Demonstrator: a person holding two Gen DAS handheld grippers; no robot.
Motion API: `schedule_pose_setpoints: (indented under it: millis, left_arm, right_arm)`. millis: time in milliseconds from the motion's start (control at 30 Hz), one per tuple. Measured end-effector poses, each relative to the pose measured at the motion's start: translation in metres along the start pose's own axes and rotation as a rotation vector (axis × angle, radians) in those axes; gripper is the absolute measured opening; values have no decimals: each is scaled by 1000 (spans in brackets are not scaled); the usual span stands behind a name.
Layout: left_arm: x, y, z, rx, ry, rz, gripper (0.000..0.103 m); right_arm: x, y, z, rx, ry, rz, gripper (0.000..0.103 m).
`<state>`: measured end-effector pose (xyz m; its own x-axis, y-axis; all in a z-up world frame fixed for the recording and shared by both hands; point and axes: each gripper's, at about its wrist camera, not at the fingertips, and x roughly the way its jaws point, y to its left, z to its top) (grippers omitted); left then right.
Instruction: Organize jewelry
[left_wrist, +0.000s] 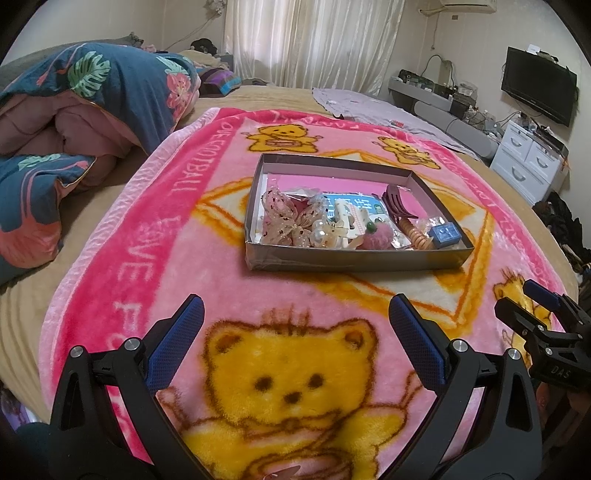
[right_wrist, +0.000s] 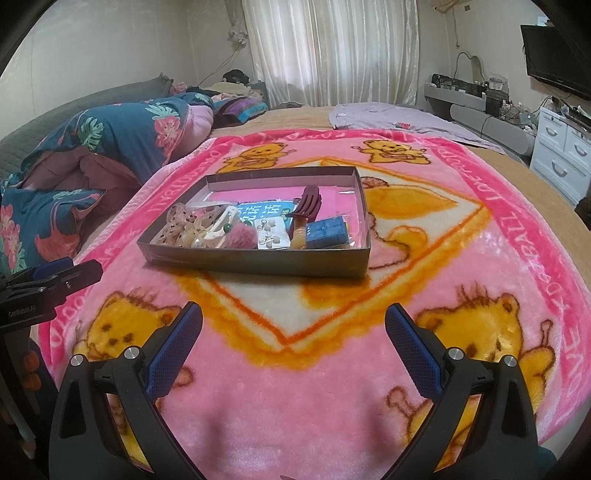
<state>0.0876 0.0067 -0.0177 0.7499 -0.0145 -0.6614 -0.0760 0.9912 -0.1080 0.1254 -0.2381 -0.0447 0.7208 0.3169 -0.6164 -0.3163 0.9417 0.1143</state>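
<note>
Left wrist view: left gripper (left_wrist: 295, 325) hangs over the pink teddy-bear blanket (left_wrist: 177, 229) spread on the bed (left_wrist: 22, 317). Jaws wide apart, nothing between them; blue pads (left_wrist: 177, 343) face each other across a yellow bear print. Ahead sits a shallow grey cardboard box (left_wrist: 332, 260), resting flat on the blanket, well apart from the jaws. Jewelry and hair pieces lie bunched in the near half of the box: a sheer dotted bow (left_wrist: 284, 218) at near left, a pearl piece (left_wrist: 320, 230) beside it, a cream claw clip (left_wrist: 349, 225), a pink pom-pom (left_wrist: 371, 240), a dark maroon claw clip (left_wrist: 397, 203) further back, a tan beaded ring stack (left_wrist: 415, 232), and a small blue box (left_wrist: 447, 233) at near right. Far half of the box shows only a pink liner. Right gripper (left_wrist: 528, 299) enters at the right edge; its jaw state cannot be told from here. A folded floral quilt (left_wrist: 92, 85) lies at left.

Right wrist view: right gripper (right_wrist: 293, 325) also over the blanket (right_wrist: 480, 258), jaws spread open and empty. The box (right_wrist: 258, 264) lies ahead and slightly left, not touched. Contents are the same: bow (right_wrist: 181, 221), pom-pom (right_wrist: 242, 236), maroon clip (right_wrist: 308, 203), blue box (right_wrist: 327, 232), plus a clear packet of small earrings (right_wrist: 269, 234) between pom-pom and ring stack. Left gripper (right_wrist: 62, 273) shows at the left edge, tips close together from this angle. White drawers (right_wrist: 561, 155) stand at far right.
</note>
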Motion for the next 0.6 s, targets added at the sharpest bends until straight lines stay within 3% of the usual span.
schedule_pose_setpoints:
  millis: [600]
  left_arm:
    - [1, 0, 0, 2, 1, -2, 94]
  right_arm:
    - [0, 0, 0, -3, 0, -1, 99]
